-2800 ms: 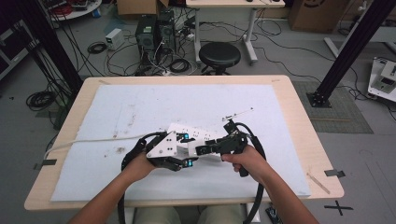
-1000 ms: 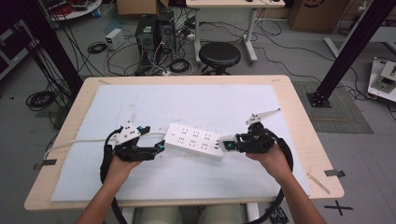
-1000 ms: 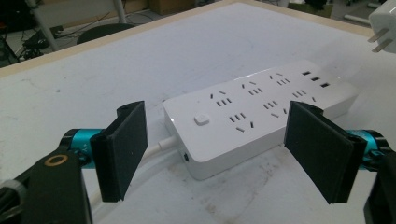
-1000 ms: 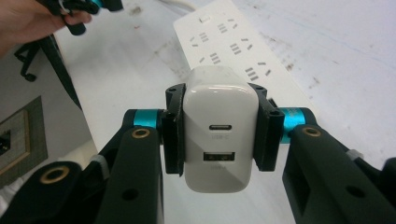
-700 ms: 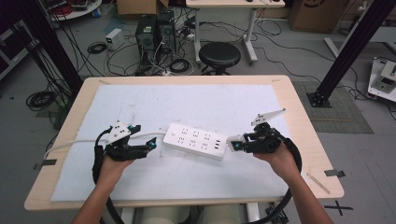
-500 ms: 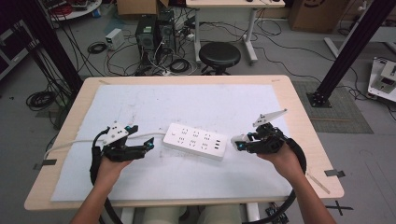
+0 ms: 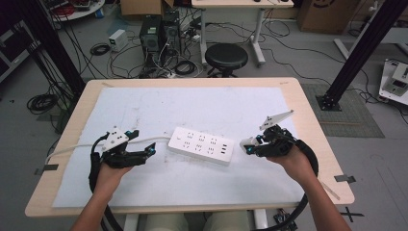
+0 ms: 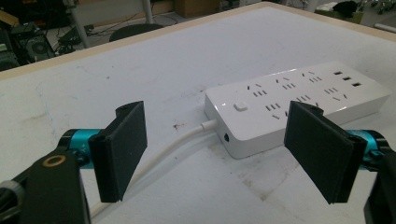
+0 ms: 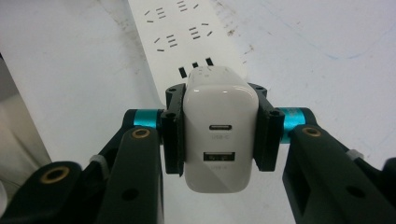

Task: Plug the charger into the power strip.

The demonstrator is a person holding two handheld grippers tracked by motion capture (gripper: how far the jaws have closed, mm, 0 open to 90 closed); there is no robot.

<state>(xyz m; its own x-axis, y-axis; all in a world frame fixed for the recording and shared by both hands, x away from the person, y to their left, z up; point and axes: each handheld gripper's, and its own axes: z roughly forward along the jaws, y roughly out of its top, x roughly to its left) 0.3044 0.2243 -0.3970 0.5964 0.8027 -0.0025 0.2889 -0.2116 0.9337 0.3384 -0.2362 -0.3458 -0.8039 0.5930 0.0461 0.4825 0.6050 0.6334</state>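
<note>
We have drawn both hands apart, so the power strip (image 7: 201,145) now lies free on the tabletop (image 7: 308,120) between them, just ahead of our empty, spread left claw (image 7: 148,152), while our right claw (image 7: 248,146) clamps the white charger (image 9: 219,126), ready for plugging in.

Left gripper (image 7: 148,152) low over the table, jaws spread wide and empty, right gripper (image 7: 248,146) level, jaws clamped on a white charger (image 9: 218,126), forearms apart.

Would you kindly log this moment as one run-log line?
left gripper: open, empty | right gripper: shut on charger | power strip: flat on table, apart from both
</note>
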